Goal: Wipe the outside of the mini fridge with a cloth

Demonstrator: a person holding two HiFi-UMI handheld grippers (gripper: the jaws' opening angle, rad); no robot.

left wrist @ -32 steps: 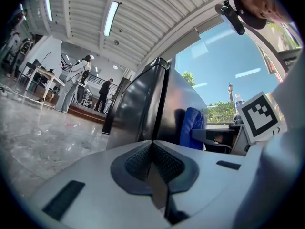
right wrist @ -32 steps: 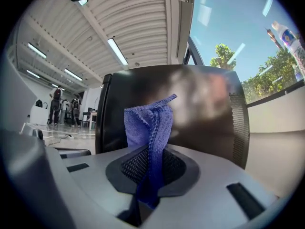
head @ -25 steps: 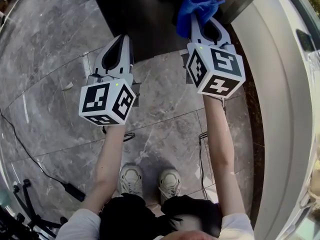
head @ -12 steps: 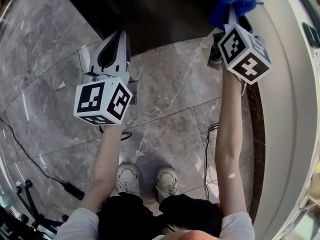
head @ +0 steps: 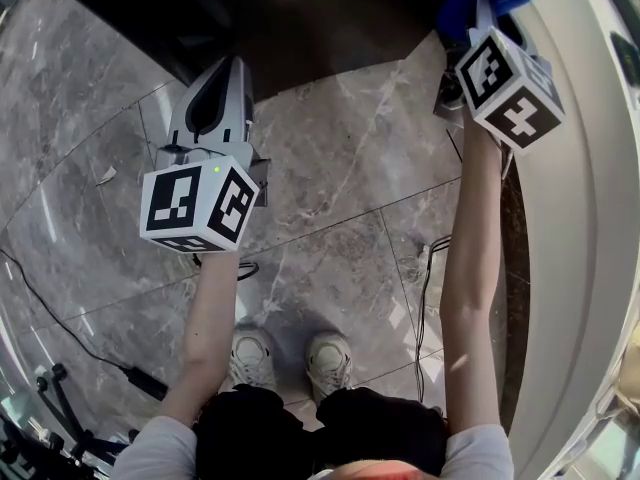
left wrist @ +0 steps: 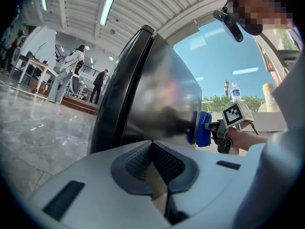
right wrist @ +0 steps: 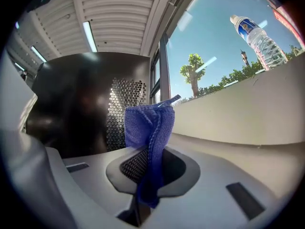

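**Cloth on the fridge's right side**

The left gripper [head: 232, 68] hangs with its jaws closed on nothing, just short of the mini fridge [left wrist: 157, 89]. The right gripper [head: 482, 8] reaches further forward and pinches the blue cloth [right wrist: 148, 123] upright between its jaws. The fridge stands straight ahead of it. The cloth appears to press on the glossy side wall, near a perforated vent panel [right wrist: 125, 113]. The right arm is the nearer for wiping. Beyond, a water bottle [right wrist: 259, 39] stands on the window ledge [right wrist: 248, 113].
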